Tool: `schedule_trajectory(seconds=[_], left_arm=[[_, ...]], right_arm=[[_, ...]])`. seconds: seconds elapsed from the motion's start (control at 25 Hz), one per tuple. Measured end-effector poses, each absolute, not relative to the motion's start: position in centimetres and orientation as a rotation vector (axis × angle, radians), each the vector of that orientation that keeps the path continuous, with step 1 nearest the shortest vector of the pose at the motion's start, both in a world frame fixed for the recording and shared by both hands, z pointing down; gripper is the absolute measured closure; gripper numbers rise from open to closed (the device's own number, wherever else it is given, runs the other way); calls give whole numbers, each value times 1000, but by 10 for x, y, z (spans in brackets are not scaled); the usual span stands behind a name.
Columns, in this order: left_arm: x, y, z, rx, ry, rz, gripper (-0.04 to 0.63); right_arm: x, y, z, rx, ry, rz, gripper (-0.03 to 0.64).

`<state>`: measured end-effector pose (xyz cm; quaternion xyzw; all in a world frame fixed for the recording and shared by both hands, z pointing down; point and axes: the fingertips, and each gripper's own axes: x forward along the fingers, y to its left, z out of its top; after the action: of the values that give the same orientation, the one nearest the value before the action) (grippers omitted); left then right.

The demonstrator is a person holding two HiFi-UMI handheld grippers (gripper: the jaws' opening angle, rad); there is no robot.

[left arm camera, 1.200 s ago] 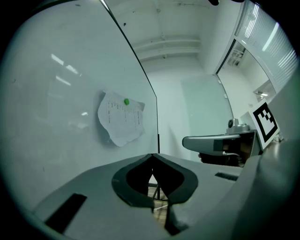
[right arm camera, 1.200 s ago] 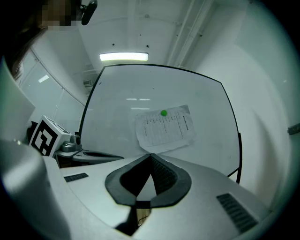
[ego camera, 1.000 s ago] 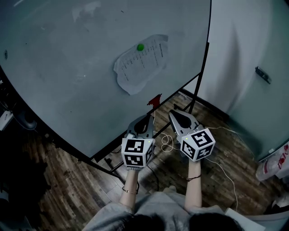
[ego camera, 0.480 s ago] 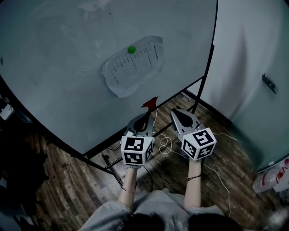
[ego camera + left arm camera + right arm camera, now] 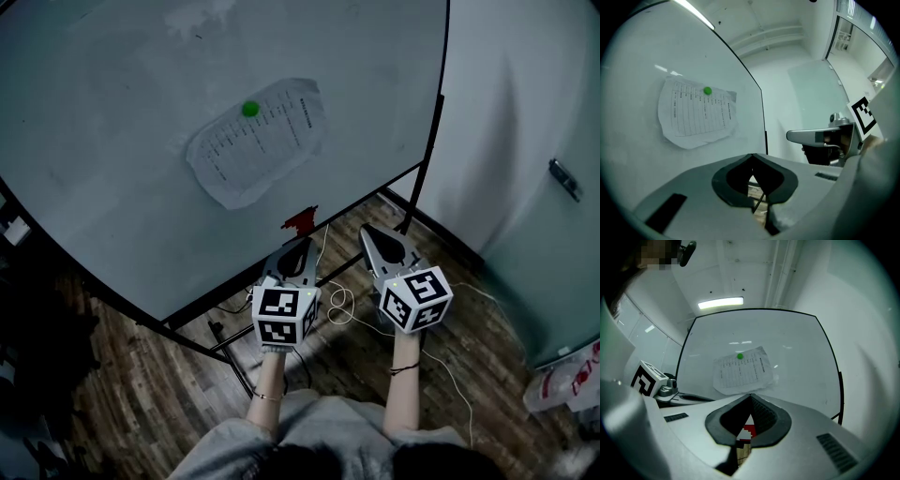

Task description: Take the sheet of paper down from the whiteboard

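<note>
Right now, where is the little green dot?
In the head view, left of centre, the green magnet sits at the top edge of the paper on the whiteboard.

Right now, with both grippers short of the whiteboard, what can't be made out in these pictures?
- Print on the sheet of paper: too small and soft in all three views.
- Red thing at the whiteboard's lower edge: tiny in the head view; in the right gripper view the shut right gripper hides most of it.
- Whiteboard's left side: cut off by the head view's edge.
- The paper under the green magnet: covered by it.
</note>
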<state>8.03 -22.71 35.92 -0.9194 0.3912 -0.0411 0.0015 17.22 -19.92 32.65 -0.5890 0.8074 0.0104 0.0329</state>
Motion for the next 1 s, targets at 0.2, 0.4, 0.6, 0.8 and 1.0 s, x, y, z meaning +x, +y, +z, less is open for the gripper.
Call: schedule_trajectory(seconds=[0.2,0.4,0.6,0.8,1.0], left_arm=[[80,-240,355,-2853,1273,-123,589],[71,-258,351,-2797,1326,-140,590],[57,-283,336,-2745,1378,-101,589],[46,-308,311,-2729,1373,-12,589],[48,-331,295,-2723,1307,21,589]], right_arm=[[173,-214,329,-1766,2509,26,617],[166,-237,333,-1721,2531,13,617],[159,-265,334,-1693,2532,1,617],[151,-292,336,-1687,2528,-13,617],[150,-315,332,-1725,2504,7,617]])
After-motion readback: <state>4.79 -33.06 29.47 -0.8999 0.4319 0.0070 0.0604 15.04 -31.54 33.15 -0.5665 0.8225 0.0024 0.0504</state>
